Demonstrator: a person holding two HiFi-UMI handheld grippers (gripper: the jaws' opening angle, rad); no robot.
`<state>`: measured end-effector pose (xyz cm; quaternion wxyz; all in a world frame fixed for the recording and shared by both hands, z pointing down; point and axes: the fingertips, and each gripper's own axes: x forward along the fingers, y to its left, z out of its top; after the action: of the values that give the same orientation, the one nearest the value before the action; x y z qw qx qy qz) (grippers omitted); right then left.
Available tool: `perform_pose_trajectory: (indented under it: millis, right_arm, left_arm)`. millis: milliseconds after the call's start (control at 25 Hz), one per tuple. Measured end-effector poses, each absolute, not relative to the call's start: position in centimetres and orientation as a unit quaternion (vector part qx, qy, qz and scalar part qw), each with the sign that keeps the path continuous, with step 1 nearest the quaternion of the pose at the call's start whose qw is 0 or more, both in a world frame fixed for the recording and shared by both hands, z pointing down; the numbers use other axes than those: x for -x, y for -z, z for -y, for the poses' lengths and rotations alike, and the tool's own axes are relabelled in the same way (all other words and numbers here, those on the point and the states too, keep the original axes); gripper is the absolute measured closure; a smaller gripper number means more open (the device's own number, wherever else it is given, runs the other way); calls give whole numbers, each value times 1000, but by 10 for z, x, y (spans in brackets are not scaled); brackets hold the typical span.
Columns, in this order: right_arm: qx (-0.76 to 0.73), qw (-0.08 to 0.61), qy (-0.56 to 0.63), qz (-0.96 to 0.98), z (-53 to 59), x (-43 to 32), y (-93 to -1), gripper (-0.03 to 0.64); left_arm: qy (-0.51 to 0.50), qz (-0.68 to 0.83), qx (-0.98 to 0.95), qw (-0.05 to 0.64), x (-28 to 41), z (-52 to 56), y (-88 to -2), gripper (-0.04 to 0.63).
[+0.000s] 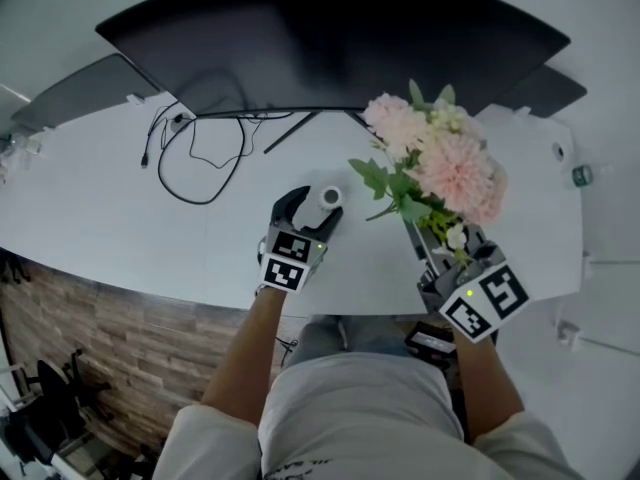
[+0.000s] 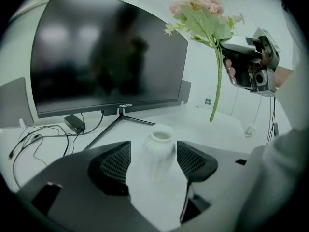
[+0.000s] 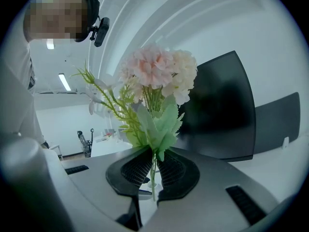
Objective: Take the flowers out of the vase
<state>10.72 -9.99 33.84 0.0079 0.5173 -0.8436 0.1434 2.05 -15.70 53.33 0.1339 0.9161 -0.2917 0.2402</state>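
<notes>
A small white vase stands upright on the white table, in front of the monitor. My left gripper reaches round it, jaws open, and the vase sits between the pads with a thin gap on the left side. The pink and cream flowers with green leaves are out of the vase, lifted at the right. My right gripper is shut on their stems. In the right gripper view the stems run down between the closed pads under the blooms. From the left gripper view the bouquet hangs free above the table.
A wide dark monitor on a thin-legged stand fills the back of the table. A black cable loops at its left, with a small adapter. A second dark panel stands at far left. The table's front edge runs by my knees.
</notes>
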Motion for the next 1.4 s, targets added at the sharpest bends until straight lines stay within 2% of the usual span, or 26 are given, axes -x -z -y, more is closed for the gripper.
perform_pose_trajectory:
  millis: [400, 560, 720, 800, 1400]
  right_arm:
    - [-508, 10, -146, 849, 99, -108, -341, 563]
    - [-502, 7, -141, 853, 72, -112, -333, 563]
    - [-496, 9, -143, 856, 66, -111, -333, 563]
    - [-493, 11, -144, 858, 66, -108, -333, 563]
    - [-473, 15, -140, 870, 65, -98, -324, 563]
  left_arm:
    - [-197, 318, -917, 136, 4, 136, -481, 316]
    - [-185, 332, -915, 136, 9, 104, -445, 395]
    - [-172, 368, -905, 122, 21, 98, -416, 539]
    - [-163, 377, -903, 130, 26, 94, -404, 582]
    - [-131, 394, -899, 139, 36, 87, -360, 592]
